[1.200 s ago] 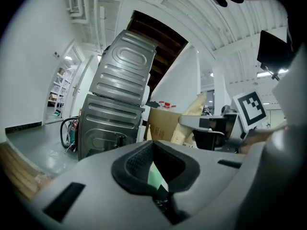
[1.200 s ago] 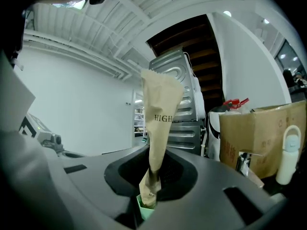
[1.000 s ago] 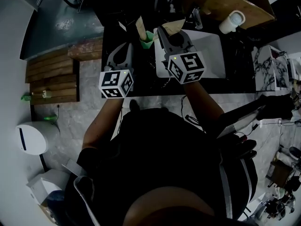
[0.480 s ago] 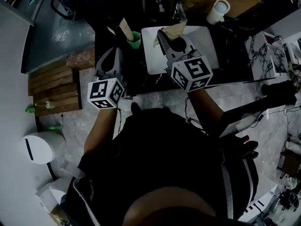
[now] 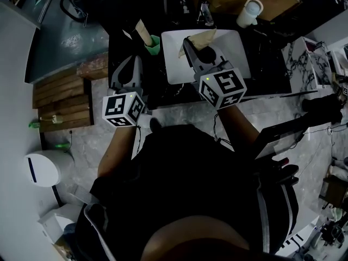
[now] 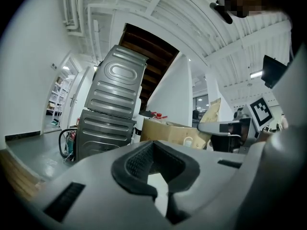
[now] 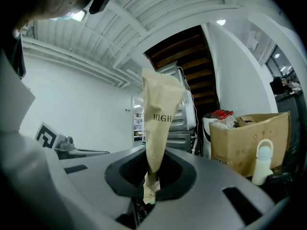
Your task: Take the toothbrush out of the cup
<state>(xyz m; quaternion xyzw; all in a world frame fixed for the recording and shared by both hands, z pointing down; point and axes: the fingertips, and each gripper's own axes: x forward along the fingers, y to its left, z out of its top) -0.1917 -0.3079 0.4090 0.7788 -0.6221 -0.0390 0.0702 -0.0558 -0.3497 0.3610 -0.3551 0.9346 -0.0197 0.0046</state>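
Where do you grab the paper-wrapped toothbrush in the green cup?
Probably the wrapped end of the toothbrush that pokes above the rim of the green cup, pinched from above. It leans out there, and the cup wall hides the rest.

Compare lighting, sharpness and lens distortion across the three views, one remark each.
Head view: dim, the person's torso nearly black, room edges bowed. Left gripper view: bright, ceiling beams curved by fisheye, corners vignetted black. Right gripper view: bright too, print on the paper packet legible.
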